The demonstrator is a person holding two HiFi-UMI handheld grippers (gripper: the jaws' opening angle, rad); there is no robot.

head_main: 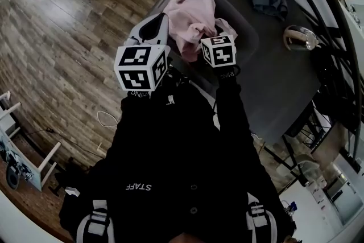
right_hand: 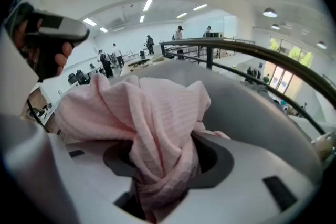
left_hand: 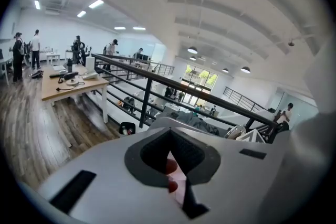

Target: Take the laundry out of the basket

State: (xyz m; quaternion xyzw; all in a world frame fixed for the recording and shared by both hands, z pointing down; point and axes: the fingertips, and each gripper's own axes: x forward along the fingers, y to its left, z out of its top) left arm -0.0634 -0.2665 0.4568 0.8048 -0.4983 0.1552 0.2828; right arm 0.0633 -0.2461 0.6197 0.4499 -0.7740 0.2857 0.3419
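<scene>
Left tongs [left_hand: 176,186] and right tongs [right_hand: 157,191] each stood clamped on one pink garment [head_main: 193,17], holding it bunched over the grey basket [head_main: 250,25], apparently to lift it clear.

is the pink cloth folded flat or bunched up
Bunched up: the pink cloth sits in crumpled, twisted folds, and one gathered end is pinched in the right tool, which is shut on it.

My black long-sleeved jacket [head_main: 170,156] shows white STAFF lettering [head_main: 138,186]; white left gripper [head_main: 161,19] and right gripper [head_main: 209,37] carry black-and-white marker cubes [head_main: 141,68].
</scene>
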